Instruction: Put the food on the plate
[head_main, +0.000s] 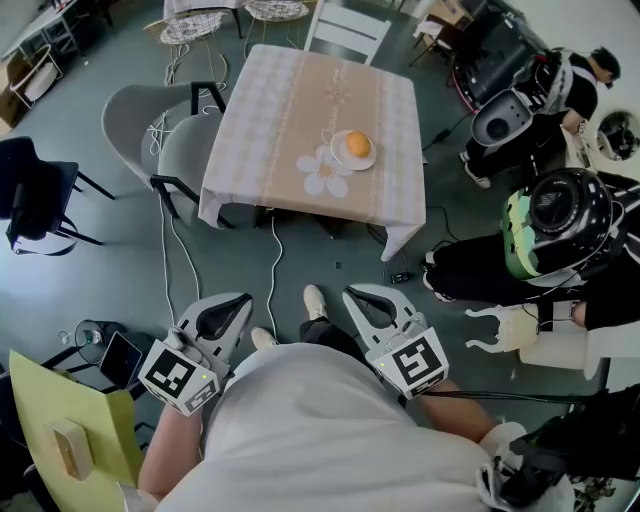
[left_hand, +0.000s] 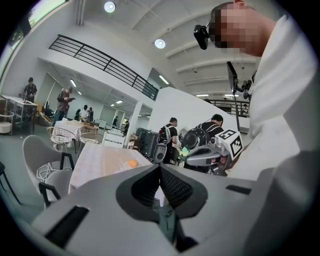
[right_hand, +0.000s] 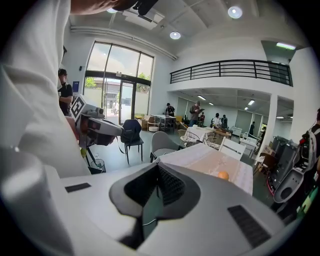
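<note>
The round orange piece of food (head_main: 357, 144) sits on the small white plate (head_main: 349, 163), which stands on the square table under a pale checked cloth (head_main: 300, 100), well ahead of both sets of fingertips and far out of their reach. The left gripper (head_main: 244, 298) and the right gripper (head_main: 350, 293) hang low, close against the person's body and pointed toward the table, with a stretch of floor between their tips and the near table edge. In the left gripper view, the fingers (left_hand: 175, 187) are pressed together with nothing between them. The fingers (right_hand: 172, 186) in the right gripper view meet the same way, also empty. With the food on the plate, the job looks finished. Closed, empty jaws held back from the table suit a resting stance rather than a reach, as nothing near the fingertips needs carrying. In both gripper views the orange food shows only as a small spot beyond the closed tips.
</note>
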